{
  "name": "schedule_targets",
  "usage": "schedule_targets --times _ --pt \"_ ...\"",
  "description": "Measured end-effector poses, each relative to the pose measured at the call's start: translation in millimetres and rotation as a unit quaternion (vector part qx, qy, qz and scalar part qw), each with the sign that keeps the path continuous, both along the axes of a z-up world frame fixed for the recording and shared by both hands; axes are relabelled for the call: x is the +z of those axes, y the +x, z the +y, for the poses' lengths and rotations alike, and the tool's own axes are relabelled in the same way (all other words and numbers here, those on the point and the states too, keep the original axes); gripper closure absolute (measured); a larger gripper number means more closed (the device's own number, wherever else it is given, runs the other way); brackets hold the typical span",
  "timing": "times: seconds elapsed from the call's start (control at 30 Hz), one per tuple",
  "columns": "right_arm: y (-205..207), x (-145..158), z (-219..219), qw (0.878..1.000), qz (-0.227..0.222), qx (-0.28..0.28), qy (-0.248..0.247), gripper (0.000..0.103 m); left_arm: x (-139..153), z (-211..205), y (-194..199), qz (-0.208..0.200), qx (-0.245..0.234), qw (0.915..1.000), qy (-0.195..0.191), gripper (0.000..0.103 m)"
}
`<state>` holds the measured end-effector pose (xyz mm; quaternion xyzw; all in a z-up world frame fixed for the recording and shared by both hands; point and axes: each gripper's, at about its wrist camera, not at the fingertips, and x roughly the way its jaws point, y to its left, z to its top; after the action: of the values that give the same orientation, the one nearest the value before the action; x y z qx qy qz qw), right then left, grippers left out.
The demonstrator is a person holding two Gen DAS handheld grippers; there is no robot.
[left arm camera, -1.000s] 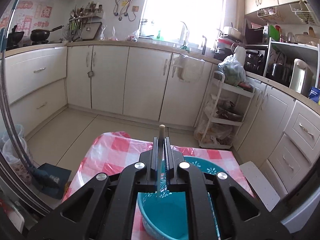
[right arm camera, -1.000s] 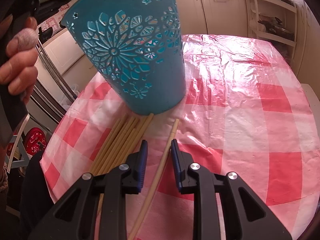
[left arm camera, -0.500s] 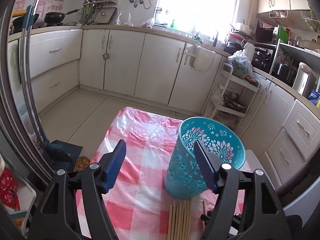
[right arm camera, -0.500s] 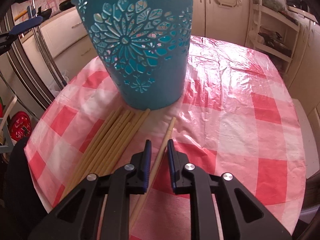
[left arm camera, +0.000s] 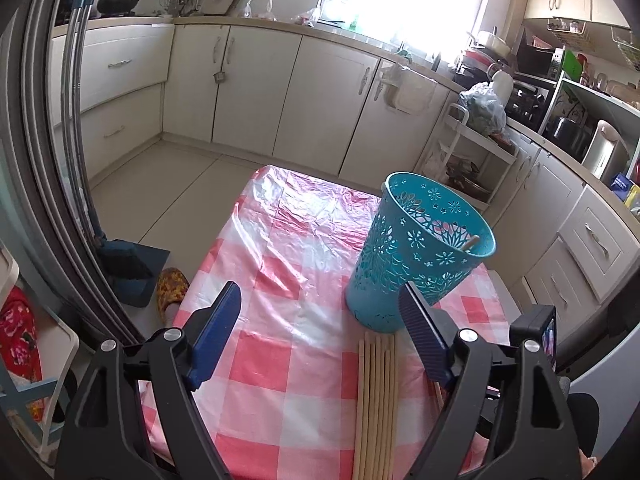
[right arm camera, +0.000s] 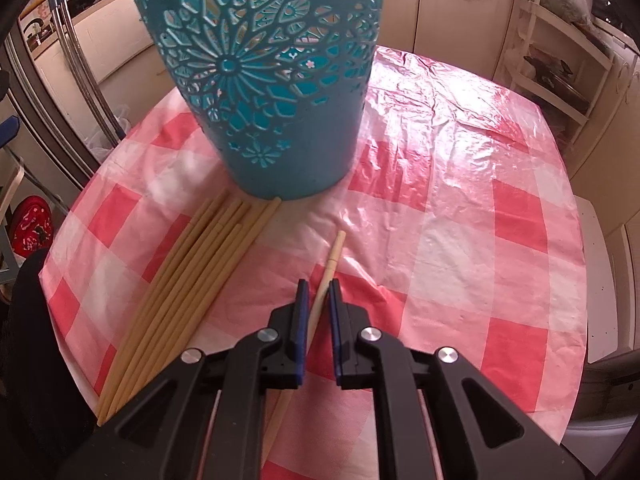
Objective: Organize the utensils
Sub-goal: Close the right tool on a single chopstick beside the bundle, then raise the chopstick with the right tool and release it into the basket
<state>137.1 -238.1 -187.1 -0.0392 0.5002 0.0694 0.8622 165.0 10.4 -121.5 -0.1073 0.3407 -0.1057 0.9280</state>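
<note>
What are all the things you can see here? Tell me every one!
basket: one, teal, upright on the table, one chopstick tip showing inside
tablecloth: one, pink and white checks, covering the table
chopstick bundle: several, pale wood, flat beside the basket's base
single chopstick: one, pale wood, apart from the bundle
slipper: one, yellow patterned, on the floor
cupboards: many, cream, along the walls
left gripper: black with blue pads, open, empty
right gripper: black with blue pads, shut on the single chopstick
</note>
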Motion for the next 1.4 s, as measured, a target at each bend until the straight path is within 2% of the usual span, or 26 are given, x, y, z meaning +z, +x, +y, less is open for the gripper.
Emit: schedule_targets --times 0.17,0.33,0.47,0.73,0.93,1.03,1.17,1.3,1.4 --pt "-11.8 4.3 -6.6 1.000 0.003 -0.004 0.026 0.097 3.3 -3.3 -8.9 0.001 -0.010 0.9999 0.011 0.025" --pt "-38.8 26.2 -33.1 0.989 -0.027 -0.021 0.143 0.097 4.2 2.3 -19.2 0.004 -0.008 0.9999 0.014 0.022" --pt "-59.5 64.0 -46.9 0.972 -0.082 -0.012 0.221 0.097 -0.5 5.8 -22.9 0.015 -0.006 0.9997 0.015 0.021" --pt "-56.7 160.2 -43.8 0.936 -0.200 0.019 0.288 0.097 6.4 7.3 -32.2 0.010 -0.008 0.9998 0.014 0.021" --pt "-38.5 215.0 -41.3 0.916 -0.257 0.037 0.306 0.097 7.7 14.1 -32.8 0.012 -0.002 0.9999 0.004 0.021" --pt "-31.5 241.6 -44.0 0.909 -0.291 0.037 0.297 0.097 7.0 16.8 -32.5 0.013 0.001 0.9999 0.001 0.021" --pt "-25.1 267.0 -36.9 0.906 -0.351 0.024 0.233 0.097 10.3 18.1 -34.2 0.007 0.005 1.0000 0.003 0.021" --pt "-6.8 251.5 -25.7 0.913 -0.367 0.002 0.177 0.097 15.9 16.7 -37.4 -0.001 0.008 0.9999 0.015 0.020" --pt "9.1 218.5 -23.6 0.925 -0.348 -0.014 0.154 0.097 18.1 16.3 -39.3 -0.004 0.012 0.9996 0.026 0.019"
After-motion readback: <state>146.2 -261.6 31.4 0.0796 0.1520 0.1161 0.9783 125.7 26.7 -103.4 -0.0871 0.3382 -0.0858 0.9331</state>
